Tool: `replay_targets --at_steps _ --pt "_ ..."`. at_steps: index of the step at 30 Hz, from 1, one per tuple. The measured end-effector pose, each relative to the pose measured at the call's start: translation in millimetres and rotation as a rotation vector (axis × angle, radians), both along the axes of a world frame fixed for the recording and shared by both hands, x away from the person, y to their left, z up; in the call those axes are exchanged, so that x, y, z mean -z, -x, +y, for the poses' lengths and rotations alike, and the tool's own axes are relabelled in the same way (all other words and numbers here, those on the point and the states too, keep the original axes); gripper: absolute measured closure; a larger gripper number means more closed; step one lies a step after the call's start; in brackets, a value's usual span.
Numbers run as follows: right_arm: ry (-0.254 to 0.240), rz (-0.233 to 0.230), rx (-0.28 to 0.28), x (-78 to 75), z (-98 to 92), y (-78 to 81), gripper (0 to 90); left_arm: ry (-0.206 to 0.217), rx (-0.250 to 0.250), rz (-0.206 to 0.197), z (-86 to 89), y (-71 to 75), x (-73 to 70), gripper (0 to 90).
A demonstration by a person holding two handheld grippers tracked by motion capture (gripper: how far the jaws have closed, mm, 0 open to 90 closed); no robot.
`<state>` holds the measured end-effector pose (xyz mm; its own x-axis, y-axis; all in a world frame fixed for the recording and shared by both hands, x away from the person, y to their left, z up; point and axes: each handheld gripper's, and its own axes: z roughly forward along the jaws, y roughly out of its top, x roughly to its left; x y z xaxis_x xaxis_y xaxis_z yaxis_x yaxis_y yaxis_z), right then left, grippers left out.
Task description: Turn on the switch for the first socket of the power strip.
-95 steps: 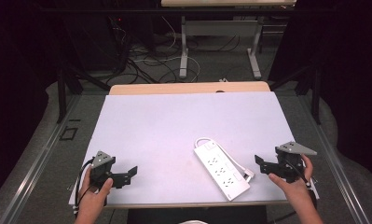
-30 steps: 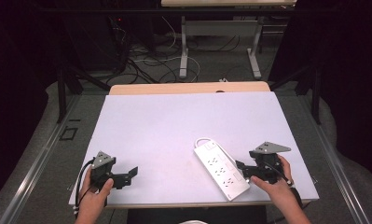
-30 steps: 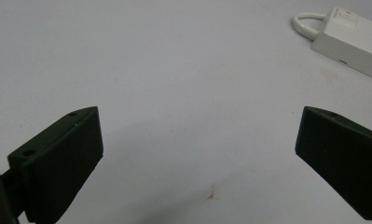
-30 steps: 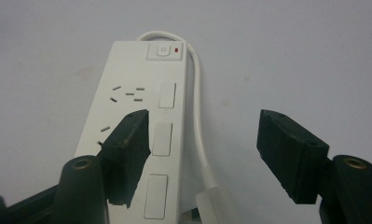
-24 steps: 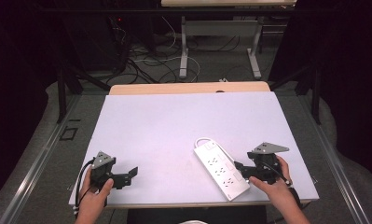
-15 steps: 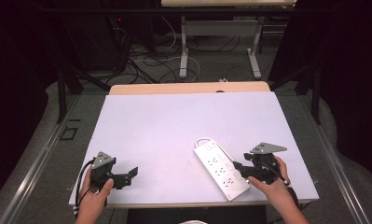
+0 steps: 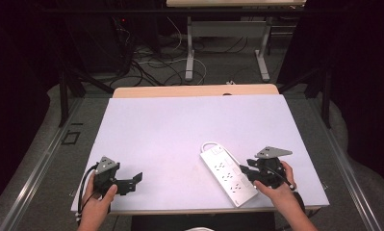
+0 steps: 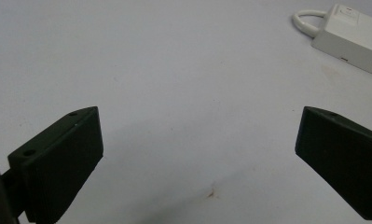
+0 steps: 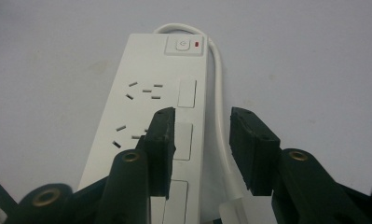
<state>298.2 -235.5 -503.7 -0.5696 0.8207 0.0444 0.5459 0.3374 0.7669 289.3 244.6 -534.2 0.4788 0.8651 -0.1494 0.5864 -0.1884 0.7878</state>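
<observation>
A white power strip (image 7: 227, 174) lies slanted on the white table (image 7: 180, 125), near its front right. My right gripper (image 7: 245, 172) is at the strip's right long edge, a hand behind it. In the right gripper view its jaws (image 9: 202, 135) have just been closing. One jaw stands over the strip's top (image 9: 146, 88) and the other outside the thin white cable (image 9: 219, 93), with a gap still showing. My left gripper (image 7: 135, 181) rests at the front left, wide open with bare table between its jaws (image 8: 197, 144). The strip's end (image 8: 356, 28) shows far off.
A wooden tabletop edge (image 7: 194, 90) runs behind the white surface. Beyond it are metal desk legs (image 7: 189, 53) and loose cables (image 7: 151, 62) on the dark floor. The table's front edge (image 7: 180, 210) is close to both hands.
The right hand has come in from the table's right side to the power strip, and its jaws have narrowed around the strip's edge. The left hand has stayed put.
</observation>
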Motion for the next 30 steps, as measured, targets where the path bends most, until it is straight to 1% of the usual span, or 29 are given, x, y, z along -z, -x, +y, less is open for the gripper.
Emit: replay_targets --at_steps 3,4,5,8,11,13,19,22,24,26,27,30 --pt "-0.001 0.006 0.004 0.4 1.8 -0.9 64.5 0.000 -0.002 0.001 0.1 0.2 0.0 0.7" --pt "0.004 0.010 -0.003 0.0 1.8 -1.4 65.7 0.000 -0.002 0.001 0.2 0.2 0.0 0.6" --pt "0.000 0.008 -0.002 0.4 2.9 -1.9 67.7 0.000 -0.002 0.001 0.2 0.2 0.1 0.6" --pt "0.007 -0.001 -0.008 0.3 2.8 -3.1 69.3 0.000 -0.002 0.003 0.1 0.3 0.1 0.7" --pt "0.006 0.004 -0.008 0.1 4.2 -3.4 72.2 -0.001 -0.003 0.001 0.1 0.3 0.1 0.7" --pt "0.010 0.000 -0.019 -0.2 5.1 -4.3 75.4 -0.001 -0.003 0.002 0.1 0.3 0.1 0.7" --pt "0.019 -0.001 -0.027 0.1 7.7 -6.9 79.6 -0.001 -0.002 0.005 0.0 0.2 0.2 0.7" --pt "0.025 0.011 -0.035 1.2 9.4 -9.5 81.1 -0.002 -0.002 0.005 0.0 0.2 0.2 0.7" --pt "0.018 0.009 -0.035 2.5 10.6 -11.6 82.8 -0.002 -0.003 0.005 -0.1 0.2 0.2 0.7" --pt "0.014 0.019 -0.036 2.9 11.8 -13.2 84.8 -0.002 -0.003 0.006 0.0 0.3 0.2 0.7" --pt "0.017 0.016 -0.040 3.4 12.2 -14.4 85.6 -0.002 -0.004 0.006 0.0 0.4 0.2 0.7" --pt "0.013 0.025 -0.044 4.0 15.2 -16.9 87.0 -0.001 -0.006 0.005 0.2 0.5 0.3 0.7"
